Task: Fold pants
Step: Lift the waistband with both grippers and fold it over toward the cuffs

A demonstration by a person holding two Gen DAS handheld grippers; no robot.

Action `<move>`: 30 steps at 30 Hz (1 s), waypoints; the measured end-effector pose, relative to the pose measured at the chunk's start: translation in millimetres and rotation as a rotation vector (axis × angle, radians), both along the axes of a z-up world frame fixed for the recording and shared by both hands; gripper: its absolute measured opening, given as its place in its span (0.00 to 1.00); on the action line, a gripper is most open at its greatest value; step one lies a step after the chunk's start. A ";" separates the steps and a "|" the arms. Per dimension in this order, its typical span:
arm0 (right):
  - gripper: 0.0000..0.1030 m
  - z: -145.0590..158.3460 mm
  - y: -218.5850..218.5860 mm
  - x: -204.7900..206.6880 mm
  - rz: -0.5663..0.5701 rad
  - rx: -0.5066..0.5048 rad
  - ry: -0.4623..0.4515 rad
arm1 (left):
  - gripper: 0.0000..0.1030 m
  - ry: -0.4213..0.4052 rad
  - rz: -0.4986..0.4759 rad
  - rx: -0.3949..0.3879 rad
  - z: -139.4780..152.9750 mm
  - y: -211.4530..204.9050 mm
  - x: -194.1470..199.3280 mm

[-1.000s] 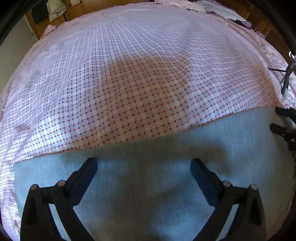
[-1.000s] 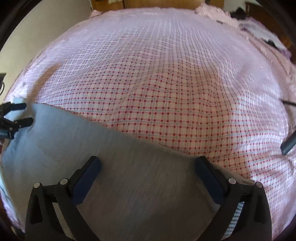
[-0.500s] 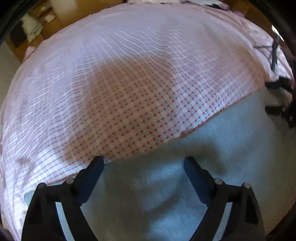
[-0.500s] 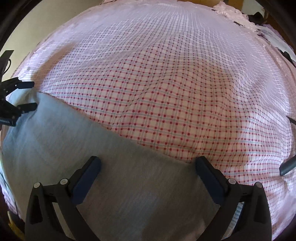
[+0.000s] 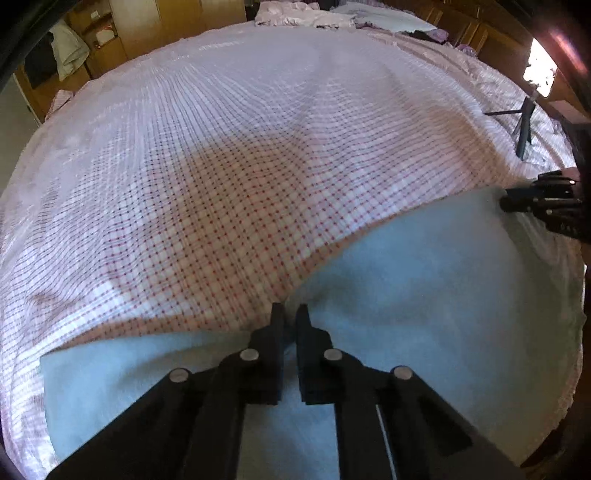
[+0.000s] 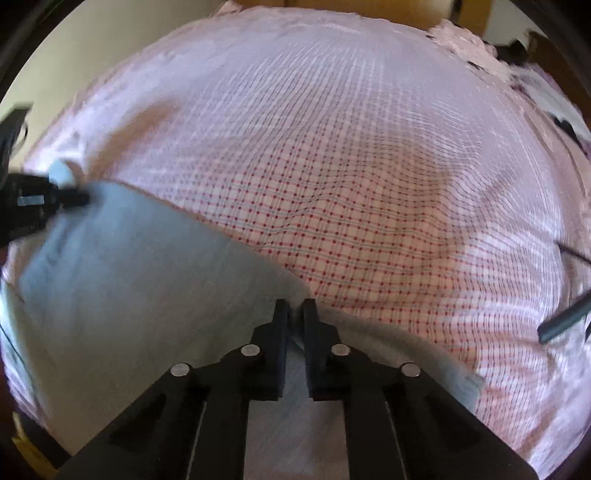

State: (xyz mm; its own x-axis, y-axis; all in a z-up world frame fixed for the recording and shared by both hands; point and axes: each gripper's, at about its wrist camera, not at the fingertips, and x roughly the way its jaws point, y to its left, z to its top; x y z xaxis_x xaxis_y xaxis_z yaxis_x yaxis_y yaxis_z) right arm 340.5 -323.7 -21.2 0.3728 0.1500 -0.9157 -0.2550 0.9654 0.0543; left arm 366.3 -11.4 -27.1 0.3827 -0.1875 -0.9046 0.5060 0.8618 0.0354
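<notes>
The light blue pants (image 5: 424,295) lie flat along the near edge of a bed with a red-and-white checked sheet (image 5: 240,177). My left gripper (image 5: 290,314) is shut on the far edge of the pants, with a pinch of blue cloth between its fingers. My right gripper (image 6: 295,310) is shut on the same far edge of the pants (image 6: 129,295) further along. Each gripper shows in the other's view, the right one at the right edge (image 5: 506,203), the left one at the left edge (image 6: 83,199), both pinching the cloth.
The checked sheet (image 6: 351,184) covers the whole bed beyond the pants. A black tripod (image 5: 524,129) stands on the bed at the right. Crumpled clothes (image 5: 295,14) lie at the far end. Wooden furniture (image 5: 110,44) lines the back wall.
Both grippers have gone from wide open to shut on the far edge of the pants. The cloth edge is now bunched at each pinch.
</notes>
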 end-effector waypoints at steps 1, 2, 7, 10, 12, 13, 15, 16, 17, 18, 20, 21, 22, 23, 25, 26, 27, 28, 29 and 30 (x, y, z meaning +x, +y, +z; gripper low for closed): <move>0.00 5.7 -5.2 -3.4 -0.012 0.033 -0.003 | 0.05 -0.001 0.002 -0.008 7.3 -0.1 -5.3; 0.00 11.6 -9.5 -7.5 -0.018 0.056 -0.010 | 0.05 -0.007 0.006 -0.019 12.7 2.4 -11.7; 0.00 34.6 -11.6 -25.2 -0.029 0.090 -0.055 | 0.05 -0.052 0.020 -0.052 43.2 14.9 -41.8; 0.00 48.6 -8.1 -56.9 -0.032 0.095 -0.081 | 0.05 -0.076 0.040 -0.090 58.6 16.2 -55.1; 0.00 54.1 -2.1 -67.6 -0.030 0.097 -0.094 | 0.05 -0.096 0.047 -0.104 67.7 10.0 -67.4; 0.00 59.7 -1.4 -76.6 -0.030 0.101 -0.105 | 0.05 -0.107 0.049 -0.107 72.6 11.2 -75.2; 0.00 64.7 0.6 -91.9 -0.031 0.108 -0.121 | 0.05 -0.118 0.049 -0.110 81.6 9.4 -90.9; 0.00 69.3 0.5 -101.0 -0.031 0.114 -0.131 | 0.05 -0.124 0.051 -0.111 85.3 9.3 -99.1; 0.00 72.1 1.8 -107.8 -0.032 0.119 -0.139 | 0.05 -0.128 0.051 -0.113 88.5 9.8 -106.9; 0.00 75.6 2.6 -117.3 -0.031 0.123 -0.148 | 0.05 -0.132 0.053 -0.118 91.3 10.9 -114.7; 0.00 82.3 5.5 -132.9 -0.027 0.130 -0.164 | 0.05 -0.131 0.068 -0.129 94.4 11.9 -129.7; 0.00 86.0 7.1 -143.4 -0.028 0.132 -0.174 | 0.05 -0.129 0.081 -0.137 97.1 13.5 -138.4; 0.00 88.9 8.5 -152.0 -0.029 0.134 -0.180 | 0.05 -0.130 0.089 -0.144 99.9 14.7 -145.5; 0.00 90.3 8.6 -156.5 -0.028 0.137 -0.184 | 0.05 -0.133 0.096 -0.154 102.6 15.9 -154.3; 0.00 95.7 11.7 -176.0 -0.024 0.144 -0.199 | 0.05 -0.142 0.103 -0.166 105.4 17.2 -172.3; 0.00 97.7 12.9 -183.7 -0.021 0.144 -0.205 | 0.05 -0.145 0.106 -0.171 106.5 17.9 -181.8; 0.00 99.9 13.8 -191.2 -0.018 0.146 -0.209 | 0.05 -0.144 0.107 -0.175 106.8 18.7 -188.8; 0.00 100.8 14.7 -198.7 -0.016 0.149 -0.211 | 0.05 -0.143 0.108 -0.180 107.0 19.2 -196.6; 0.00 101.4 15.8 -206.0 -0.016 0.152 -0.211 | 0.05 -0.144 0.112 -0.181 106.5 19.8 -205.6; 0.00 100.8 15.8 -211.2 -0.016 0.154 -0.210 | 0.05 -0.145 0.114 -0.174 105.2 20.4 -213.6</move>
